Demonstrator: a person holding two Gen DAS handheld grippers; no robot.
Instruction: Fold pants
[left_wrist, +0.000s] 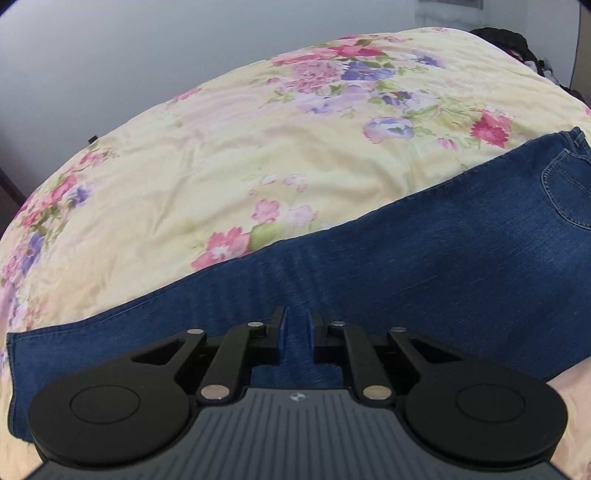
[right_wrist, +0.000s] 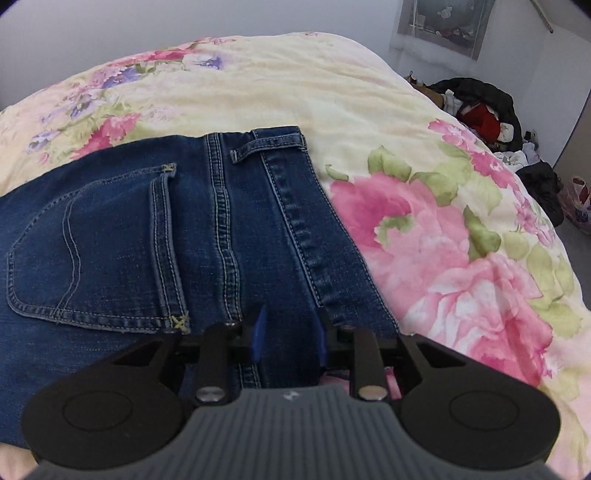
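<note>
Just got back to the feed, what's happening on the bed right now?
A person with a gripper in each hand is folding blue jeans laid across a floral bedspread. The left gripper hangs over the leg part, jaws slightly apart with no cloth between them. The right gripper is over the waistband end near the back pocket, jaws open, gripping nothing.

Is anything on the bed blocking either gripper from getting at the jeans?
Nothing visible does. The blue denim jeans lie bare on the floral yellow bedspread, directly beneath the left gripper and right gripper; no other item rests on them.
</note>
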